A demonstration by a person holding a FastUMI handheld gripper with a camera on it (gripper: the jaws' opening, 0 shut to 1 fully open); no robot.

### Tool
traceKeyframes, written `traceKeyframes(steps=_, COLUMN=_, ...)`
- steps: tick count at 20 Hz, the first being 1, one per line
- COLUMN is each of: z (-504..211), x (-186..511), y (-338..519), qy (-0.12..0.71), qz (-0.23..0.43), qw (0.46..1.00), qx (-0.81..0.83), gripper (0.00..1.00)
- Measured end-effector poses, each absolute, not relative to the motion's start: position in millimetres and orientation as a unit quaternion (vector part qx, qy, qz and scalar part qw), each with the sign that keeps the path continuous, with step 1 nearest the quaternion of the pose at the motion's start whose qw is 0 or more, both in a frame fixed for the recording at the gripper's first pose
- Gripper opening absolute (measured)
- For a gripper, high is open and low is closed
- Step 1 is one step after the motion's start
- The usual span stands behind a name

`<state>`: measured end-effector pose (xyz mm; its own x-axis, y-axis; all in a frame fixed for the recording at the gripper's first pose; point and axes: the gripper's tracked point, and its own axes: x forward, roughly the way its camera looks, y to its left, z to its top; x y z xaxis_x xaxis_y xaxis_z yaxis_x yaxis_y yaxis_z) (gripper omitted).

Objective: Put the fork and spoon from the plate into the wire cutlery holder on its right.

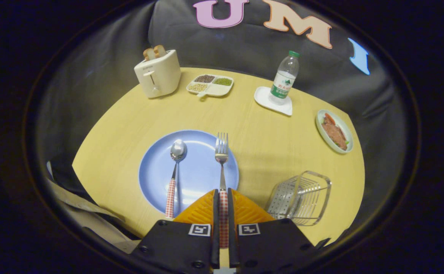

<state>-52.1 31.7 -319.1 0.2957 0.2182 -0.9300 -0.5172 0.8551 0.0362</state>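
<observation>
Tongs point(223, 201) seemingly clamp the fork point(222, 160) handle; spoon point(174, 171) alongside.

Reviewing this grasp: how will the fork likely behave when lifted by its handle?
The metal fork with a checked handle looks stiff and light. The tongs grip only its handle end, so the tines may droop or pivot. Its smooth, narrow handle might slip.

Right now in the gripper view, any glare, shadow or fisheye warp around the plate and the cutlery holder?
Gripper view: fisheye bows the table edge into a curve; soft sheen on the blue plate near the fingers; the fork is sharp, its handle clamped between the gripper fingers, beside the spoon; faint shadows trail from the wire cutlery holder; no blur.
</observation>
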Motion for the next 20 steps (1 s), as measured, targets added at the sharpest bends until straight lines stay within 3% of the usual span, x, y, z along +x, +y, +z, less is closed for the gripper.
traceKeyframes(steps=12, z=-271.0, x=-36.8, y=-80.3, qy=0.581, qz=0.247, qw=0.743, qx=-0.221, gripper=0.13)
traceKeyframes(steps=20, z=-282.5, x=-44.6, y=-130.9, qy=0.658, qz=0.252, qw=0.661, qx=-0.259, gripper=0.13)
